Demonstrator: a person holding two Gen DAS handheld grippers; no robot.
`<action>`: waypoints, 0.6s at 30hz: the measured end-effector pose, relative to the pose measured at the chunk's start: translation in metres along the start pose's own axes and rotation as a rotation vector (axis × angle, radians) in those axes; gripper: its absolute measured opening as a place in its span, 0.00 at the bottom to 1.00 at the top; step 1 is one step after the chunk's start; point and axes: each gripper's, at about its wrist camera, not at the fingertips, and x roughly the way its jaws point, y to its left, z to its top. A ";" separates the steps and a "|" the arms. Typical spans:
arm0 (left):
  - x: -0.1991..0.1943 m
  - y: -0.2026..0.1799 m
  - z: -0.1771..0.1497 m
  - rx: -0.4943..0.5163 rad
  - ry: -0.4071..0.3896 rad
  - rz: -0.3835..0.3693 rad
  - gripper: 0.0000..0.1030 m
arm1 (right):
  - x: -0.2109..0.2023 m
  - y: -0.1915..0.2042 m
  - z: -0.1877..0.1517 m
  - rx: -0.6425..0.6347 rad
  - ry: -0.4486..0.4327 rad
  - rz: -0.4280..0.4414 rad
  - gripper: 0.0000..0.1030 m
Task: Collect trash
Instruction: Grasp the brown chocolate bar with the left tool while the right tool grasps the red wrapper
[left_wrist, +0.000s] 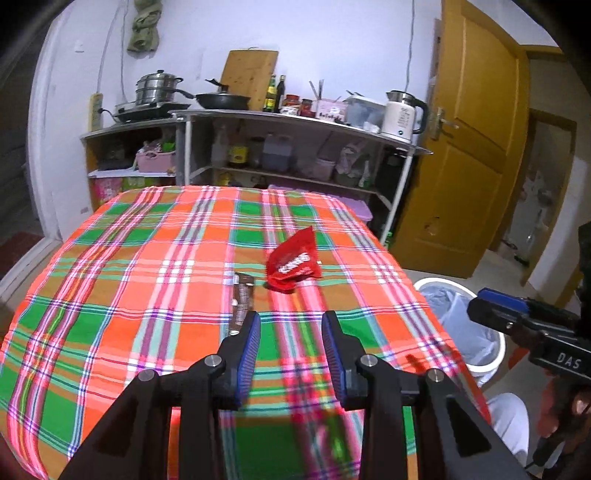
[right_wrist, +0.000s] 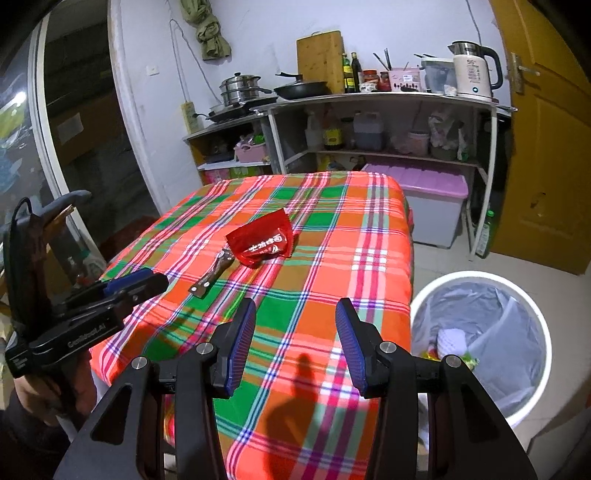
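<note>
Both tools released, level over my desk (left_wrist: 110, 295).
Left tool (left_wrist: 290, 317): brown wrapper (left_wrist: 242, 299) at 11 o'clock; right tool (right_wrist: 295, 310): red packet (right_wrist: 260, 243) at 12, bin (right_wrist: 532, 332) at 3.

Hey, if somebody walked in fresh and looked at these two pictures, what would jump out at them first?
The loud orange, green and pink plaid tablecloth fills most of both views. Near its middle lies a shiny red snack wrapper, with a thin brown wrapper just beside it. On the floor by the table's right side stands a white trash bin with a clear liner and some scraps inside, and both the left gripper and right gripper are open and empty.
</note>
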 end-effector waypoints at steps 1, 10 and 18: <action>0.003 0.003 0.000 -0.001 0.003 0.006 0.33 | 0.002 0.002 0.000 -0.001 0.003 0.001 0.45; 0.044 0.021 0.004 -0.009 0.073 0.025 0.33 | 0.025 0.006 0.009 -0.006 0.032 0.009 0.45; 0.082 0.031 0.009 -0.010 0.142 0.052 0.33 | 0.046 0.006 0.017 -0.011 0.057 0.010 0.45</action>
